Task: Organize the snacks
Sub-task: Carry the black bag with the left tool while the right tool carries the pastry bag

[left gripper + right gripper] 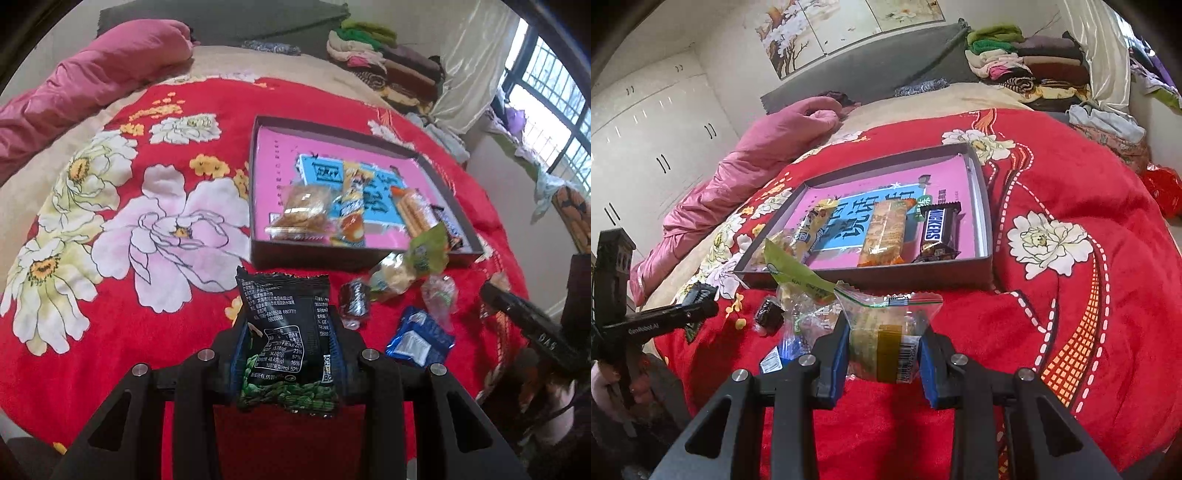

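Left wrist view: the left gripper [286, 354] is clamped on a black snack packet [286, 332] printed with white nutrition text and green peas along its lower edge, held above the red floral blanket [147, 192]. Just beyond lie loose snacks: a blue wrapper [419, 339], a dark wrapped sweet [354, 301] and a green-topped bag [424, 254] leaning at the front wall of the shallow tray [354, 260], whose pink floor carries a row of packets. Farther off, a pink quilt [92, 92] and folded clothes [388, 62] sit near a window [546, 122].

Right wrist view: the right gripper [882, 352] is closed on a clear bag [886, 343] with a yellow label and barcode, just above the blanket. Only this view shows the Snickers bar [938, 232] inside the tray's right end, white wardrobe doors [650, 147] and a flower painting [827, 26]. Each view catches the opposite gripper at its edge.
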